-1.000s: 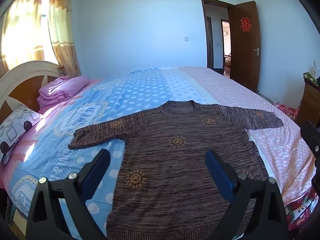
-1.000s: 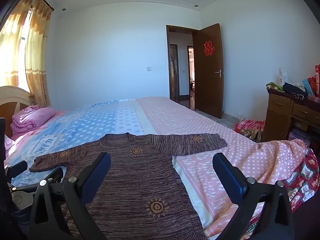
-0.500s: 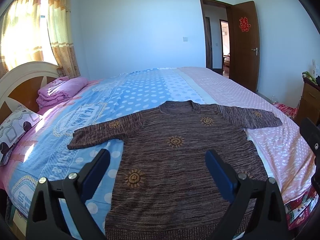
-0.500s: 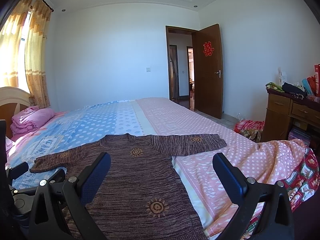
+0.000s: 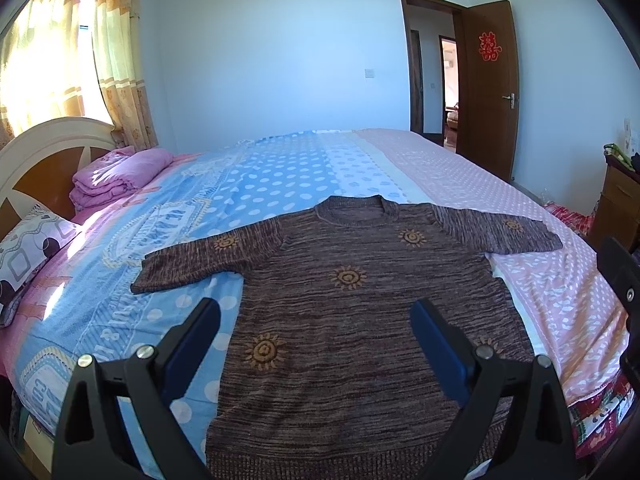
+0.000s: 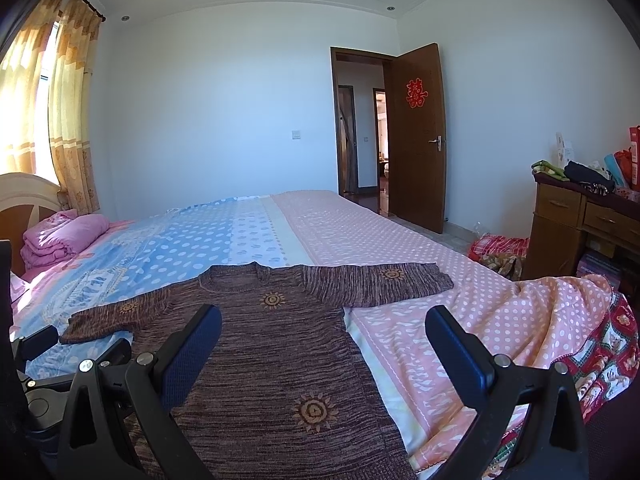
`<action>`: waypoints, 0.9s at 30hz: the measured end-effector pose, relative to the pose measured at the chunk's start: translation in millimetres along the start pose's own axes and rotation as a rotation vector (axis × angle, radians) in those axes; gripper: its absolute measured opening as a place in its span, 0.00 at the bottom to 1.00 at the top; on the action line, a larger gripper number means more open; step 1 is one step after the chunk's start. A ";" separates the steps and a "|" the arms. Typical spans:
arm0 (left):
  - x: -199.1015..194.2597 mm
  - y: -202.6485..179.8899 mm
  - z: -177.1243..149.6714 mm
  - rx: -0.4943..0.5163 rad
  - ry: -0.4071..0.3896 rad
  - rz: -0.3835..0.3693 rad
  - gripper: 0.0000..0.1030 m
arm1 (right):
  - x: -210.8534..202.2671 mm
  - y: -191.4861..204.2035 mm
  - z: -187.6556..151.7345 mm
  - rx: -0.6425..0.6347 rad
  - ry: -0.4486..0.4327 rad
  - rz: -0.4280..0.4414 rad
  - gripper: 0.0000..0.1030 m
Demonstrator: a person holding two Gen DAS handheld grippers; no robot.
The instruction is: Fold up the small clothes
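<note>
1. Item under inspection: one brown knit sweater [image 5: 360,320] with orange sun motifs. It lies face up and flat on the bed [image 5: 280,184], filling the lower centre of the left wrist view, neckline toward the top of the frame, hem at the bottom edge.
2. Layout: both sleeves are spread outward. One sleeve [image 5: 192,268] reaches to the middle left of the frame over the blue dotted sheet; the other sleeve [image 5: 508,232] reaches to the middle right over the pink dotted sheet.
3. Left gripper [image 5: 316,344]: fingers stand wide apart, holding nothing, above the lower body of the garment. Contact with the cloth is not evident.
4. Right gripper [image 6: 324,356]: fingers likewise wide and empty, in the lower part of its view over the garment's right side and the pink sheet.
5. Handling judgement: the knit looks soft, limp and light. It should drape and stretch rather than hold shape, and the ribbed texture likely grips the sheet a little.
6. Recommended hold: pinch a sleeve cuff or shoulder seam, or the ribbed hem corners. Those edges are thicker and less likely to slip from the fingers.
7. Risk: a pinch in mid-panel may also gather the sheet beneath.
</note>
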State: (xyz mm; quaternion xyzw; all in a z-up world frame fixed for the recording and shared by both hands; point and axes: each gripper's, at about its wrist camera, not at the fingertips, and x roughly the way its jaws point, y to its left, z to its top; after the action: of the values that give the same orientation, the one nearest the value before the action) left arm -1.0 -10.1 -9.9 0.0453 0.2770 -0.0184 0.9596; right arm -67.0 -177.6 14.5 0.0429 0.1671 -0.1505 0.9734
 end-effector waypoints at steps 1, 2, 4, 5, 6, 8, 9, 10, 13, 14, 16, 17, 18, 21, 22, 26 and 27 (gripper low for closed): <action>0.1 0.1 0.0 -0.001 0.001 -0.001 0.96 | 0.1 0.1 -0.1 0.000 0.001 0.001 0.99; 0.1 -0.1 -0.1 -0.001 0.000 0.000 0.96 | 0.4 0.1 -0.3 0.001 0.002 0.001 0.99; 0.2 0.0 -0.5 -0.001 0.000 0.000 0.96 | 0.6 -0.2 0.1 0.001 0.003 0.001 0.99; 0.3 -0.2 -0.8 -0.002 0.000 -0.001 0.96 | 1.0 -0.2 0.0 0.001 0.004 0.000 0.99; 0.2 0.2 -0.6 -0.001 0.001 -0.001 0.96 | 1.2 -0.4 -0.3 0.001 0.005 0.001 0.99; 0.2 0.2 -0.7 -0.001 0.000 -0.001 0.96 | 1.7 -0.4 -0.6 0.001 0.008 0.003 0.99; 0.2 -0.5 -1.2 -0.001 0.000 0.000 0.96 | 1.9 -0.3 -0.7 0.000 0.008 0.003 0.99; 0.2 0.4 -0.6 0.000 0.001 -0.001 0.96 | 1.9 -0.3 -0.7 0.000 0.008 0.002 0.99; 0.2 0.6 -0.5 -0.001 0.000 -0.002 0.96 | 2.0 -0.3 -0.7 0.001 0.008 0.003 0.99; 0.2 0.7 -0.4 0.000 0.000 -0.001 0.96 | 2.0 -0.2 -0.7 0.001 0.008 0.002 0.99; 0.2 0.9 -0.4 -0.001 0.001 -0.001 0.96 | 2.1 -0.2 -0.8 0.001 0.009 0.002 0.99; 0.1 0.7 -0.6 -0.001 0.001 -0.002 0.96 | 1.9 -0.3 -0.9 0.001 0.009 0.003 0.99; 0.2 1.0 -0.2 -0.001 0.001 -0.002 0.96 | 2.1 -0.6 -1.0 0.002 0.010 0.003 0.99; 0.2 1.1 0.0 -0.001 0.001 -0.002 0.96 | 2.5 -0.3 -1.9 0.001 0.013 0.004 0.99; 0.3 1.1 -0.1 -0.002 0.001 -0.002 0.96 | 2.4 -0.6 -2.0 0.002 0.013 0.004 0.99; 0.4 0.7 -0.8 -0.002 0.003 -0.003 0.96 | 3.1 -1.0 -2.8 0.002 0.017 0.004 0.99; 0.8 0.0 -1.8 -0.002 0.005 -0.004 0.96 | 3.4 -1.3 -3.0 0.003 0.018 0.004 0.99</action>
State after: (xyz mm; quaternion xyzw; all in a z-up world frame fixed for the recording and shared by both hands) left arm -1.3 -9.9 -11.8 0.0436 0.2794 -0.0198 0.9590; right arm -65.3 -179.4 10.5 0.0459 0.1756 -0.1483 0.9722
